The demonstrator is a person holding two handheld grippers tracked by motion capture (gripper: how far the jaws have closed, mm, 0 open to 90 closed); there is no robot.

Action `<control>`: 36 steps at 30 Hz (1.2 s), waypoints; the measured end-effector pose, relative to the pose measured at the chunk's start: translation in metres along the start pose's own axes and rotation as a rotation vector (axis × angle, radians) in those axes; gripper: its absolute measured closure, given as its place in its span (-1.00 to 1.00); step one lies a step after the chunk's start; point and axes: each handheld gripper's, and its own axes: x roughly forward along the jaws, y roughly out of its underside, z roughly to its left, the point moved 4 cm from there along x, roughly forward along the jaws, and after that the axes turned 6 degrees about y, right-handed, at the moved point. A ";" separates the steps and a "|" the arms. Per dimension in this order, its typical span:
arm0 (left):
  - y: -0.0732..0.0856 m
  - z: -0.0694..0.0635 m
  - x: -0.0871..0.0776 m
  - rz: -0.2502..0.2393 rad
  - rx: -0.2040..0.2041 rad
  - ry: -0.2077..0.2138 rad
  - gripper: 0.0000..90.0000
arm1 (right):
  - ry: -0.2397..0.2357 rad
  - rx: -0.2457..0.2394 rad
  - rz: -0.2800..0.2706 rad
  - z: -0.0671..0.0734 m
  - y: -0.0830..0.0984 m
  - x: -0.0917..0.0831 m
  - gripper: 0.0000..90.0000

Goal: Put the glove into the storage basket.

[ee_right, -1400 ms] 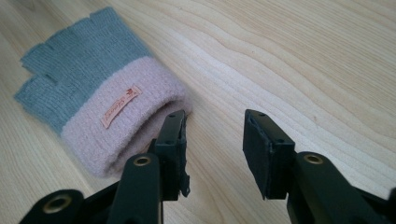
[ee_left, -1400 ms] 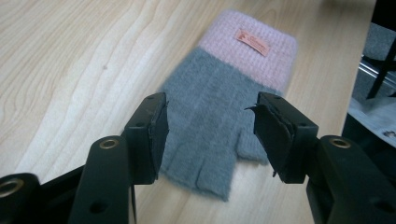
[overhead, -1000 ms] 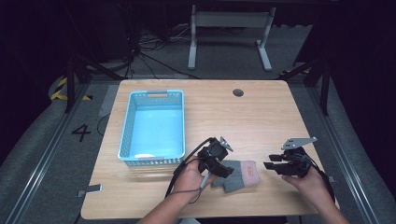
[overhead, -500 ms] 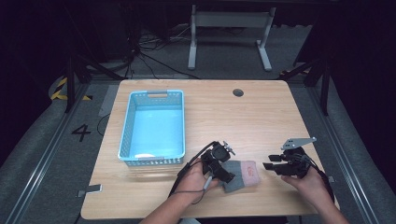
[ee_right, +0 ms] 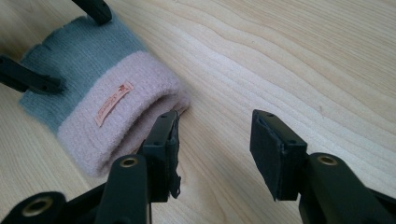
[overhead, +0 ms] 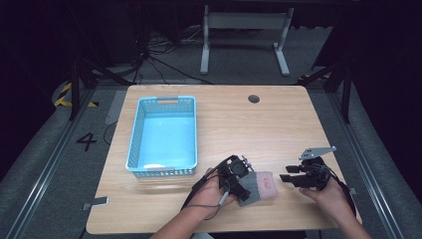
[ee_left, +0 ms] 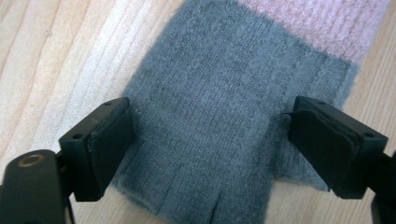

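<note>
A knitted glove [overhead: 261, 185], grey with a pink cuff, lies flat on the wooden table [overhead: 278, 124] near its front edge. My left gripper [overhead: 240, 183] hangs over its grey part. In the left gripper view the glove [ee_left: 224, 107] lies between the two pads of the left gripper [ee_left: 222, 144], which have just been opening and stand apart at its edges. My right gripper [overhead: 290, 178] is just right of the cuff. In the right gripper view the right gripper [ee_right: 215, 144] has bare wood between its jaws, which have just been opening, and the pink cuff [ee_right: 121, 126] lies beside its left jaw.
A light blue plastic basket [overhead: 135, 134] stands on the left half of the table, behind the left hand. A round cable hole [overhead: 254, 98] sits near the far edge. Bare wood stretches across the middle and right. A metal stand [overhead: 244, 35] is on the floor beyond.
The left gripper has sunk a little toward the table over the glove and its jaws have spread. The glove now lies flat. The right hand has kept its place.
</note>
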 end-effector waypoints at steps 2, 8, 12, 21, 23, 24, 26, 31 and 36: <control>0.000 0.000 0.001 0.003 0.004 -0.002 -0.70 | -0.002 0.006 -0.002 0.000 0.000 0.000 0.17; 0.000 -0.003 0.004 0.017 0.019 -0.030 -0.73 | -0.004 0.010 -0.007 -0.002 0.000 -0.001 0.15; -0.001 -0.003 0.004 0.028 0.016 -0.029 -0.72 | -0.004 0.011 -0.007 -0.002 0.000 -0.001 0.16; -0.002 -0.009 0.002 0.069 0.028 -0.052 -0.39 | -0.005 0.016 0.001 -0.002 0.001 0.002 0.14; -0.002 -0.010 0.000 0.065 0.035 -0.045 -0.14 | -0.005 0.017 0.000 -0.002 0.001 0.002 0.14; -0.001 -0.009 -0.001 0.056 0.042 -0.046 -0.02 | -0.005 0.017 -0.002 -0.002 0.001 0.002 0.14; 0.000 -0.008 -0.003 0.054 0.043 -0.051 0.23 | -0.005 0.014 -0.006 -0.002 0.001 0.001 0.14; -0.001 -0.008 -0.004 0.050 0.050 -0.073 0.42 | -0.004 0.020 -0.007 -0.004 0.002 0.002 0.15; -0.001 -0.003 -0.008 0.046 0.028 -0.029 0.45 | -0.011 0.020 -0.010 -0.005 0.001 0.002 0.15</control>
